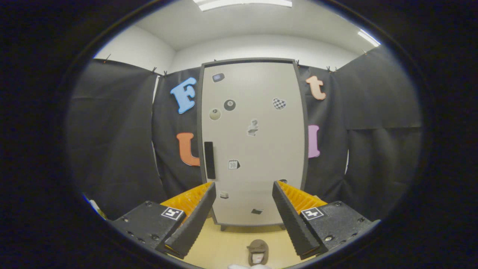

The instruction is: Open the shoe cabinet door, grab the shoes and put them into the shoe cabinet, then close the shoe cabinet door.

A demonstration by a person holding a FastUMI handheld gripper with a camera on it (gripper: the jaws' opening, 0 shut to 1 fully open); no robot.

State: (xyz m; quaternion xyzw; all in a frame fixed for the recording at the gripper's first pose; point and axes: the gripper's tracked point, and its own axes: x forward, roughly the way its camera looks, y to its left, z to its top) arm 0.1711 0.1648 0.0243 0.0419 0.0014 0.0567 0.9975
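The shoe cabinet (254,149) stands straight ahead, a tall pale door in a dark frame, and the door is shut. A black vertical handle (209,160) sits on the door's left edge, just above my left fingertip. Several small stickers dot the door. My gripper (244,186) is open, its two fingers wide apart with nothing between them, still short of the door. A brown shoe (258,252) lies on the yellowish floor (220,246) below and between the fingers, near the cabinet's foot. A bit of something white shows just below the shoe.
Black cloth walls (119,142) close in the booth on both sides of the cabinet. White walls and ceiling lights (242,3) are above.
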